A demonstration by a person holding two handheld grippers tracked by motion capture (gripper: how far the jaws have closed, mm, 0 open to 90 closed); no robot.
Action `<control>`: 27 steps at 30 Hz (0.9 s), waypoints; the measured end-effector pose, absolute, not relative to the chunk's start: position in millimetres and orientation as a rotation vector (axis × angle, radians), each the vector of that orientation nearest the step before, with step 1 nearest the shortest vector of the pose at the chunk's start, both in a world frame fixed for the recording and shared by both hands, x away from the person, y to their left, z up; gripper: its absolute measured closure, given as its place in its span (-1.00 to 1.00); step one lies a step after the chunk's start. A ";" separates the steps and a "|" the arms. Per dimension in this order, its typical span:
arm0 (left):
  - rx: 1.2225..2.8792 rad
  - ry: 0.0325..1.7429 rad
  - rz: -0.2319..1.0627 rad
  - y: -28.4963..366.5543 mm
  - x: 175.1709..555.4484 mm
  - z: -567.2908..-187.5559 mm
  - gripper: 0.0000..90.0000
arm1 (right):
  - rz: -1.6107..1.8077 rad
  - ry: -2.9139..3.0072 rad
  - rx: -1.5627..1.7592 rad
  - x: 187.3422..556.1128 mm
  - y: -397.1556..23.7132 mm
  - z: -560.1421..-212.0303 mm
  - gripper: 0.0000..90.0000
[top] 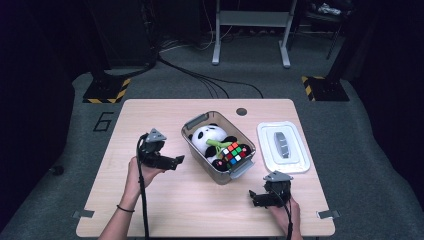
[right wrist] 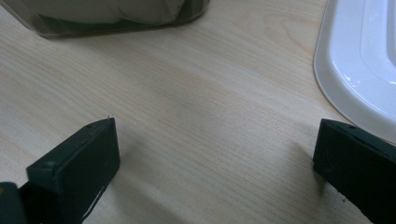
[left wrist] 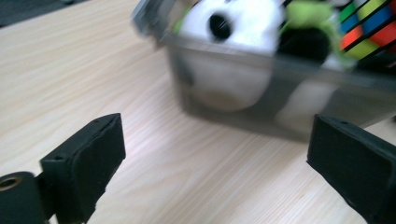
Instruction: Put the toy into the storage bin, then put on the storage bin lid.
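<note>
A clear grey plastic bin (top: 196,122) stands mid-table, holding a plush panda (top: 204,135) and a colourful puzzle cube (top: 235,152). Its white lid (top: 283,147) lies flat to the right of it. My left gripper (top: 175,161) hovers left of the bin, open, with nothing between its jaws. In the left gripper view the bin wall (left wrist: 280,98) and panda (left wrist: 243,28) are close ahead and blurred. My right gripper (top: 256,196) rests low near the front right of the table, open and empty. The right gripper view looks at bare wood, with the bin's base (right wrist: 112,16) and the lid's edge (right wrist: 355,70) ahead.
The light wooden table (top: 150,200) has a dark round hole (top: 241,111) near its far edge. Beyond it lie grey floor, black cables (top: 210,80) and hazard-striped stand bases (top: 106,92).
</note>
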State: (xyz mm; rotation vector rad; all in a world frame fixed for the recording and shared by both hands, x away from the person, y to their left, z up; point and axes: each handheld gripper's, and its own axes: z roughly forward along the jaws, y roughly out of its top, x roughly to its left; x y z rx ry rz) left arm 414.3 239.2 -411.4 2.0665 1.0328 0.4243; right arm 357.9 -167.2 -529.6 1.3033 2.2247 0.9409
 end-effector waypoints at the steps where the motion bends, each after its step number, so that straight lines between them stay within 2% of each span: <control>1: 2.078 1.058 0.427 246.2 412.4 -419.0 -0.93 | 0.941 2.225 1.302 358.0 -167.2 -529.6 -1.00; 3: 2.085 1.091 0.445 254.9 409.4 -429.6 -1.00 | 0.941 2.226 1.302 358.0 -167.2 -529.5 -1.00; 17: 1.989 1.386 0.545 319.8 381.1 -502.4 -1.00 | 0.970 2.223 1.315 363.1 -176.6 -518.3 -0.98; 27: 1.993 1.424 0.571 328.7 373.8 -521.7 -1.00 | 0.998 2.130 1.348 382.7 -202.8 -492.6 -0.99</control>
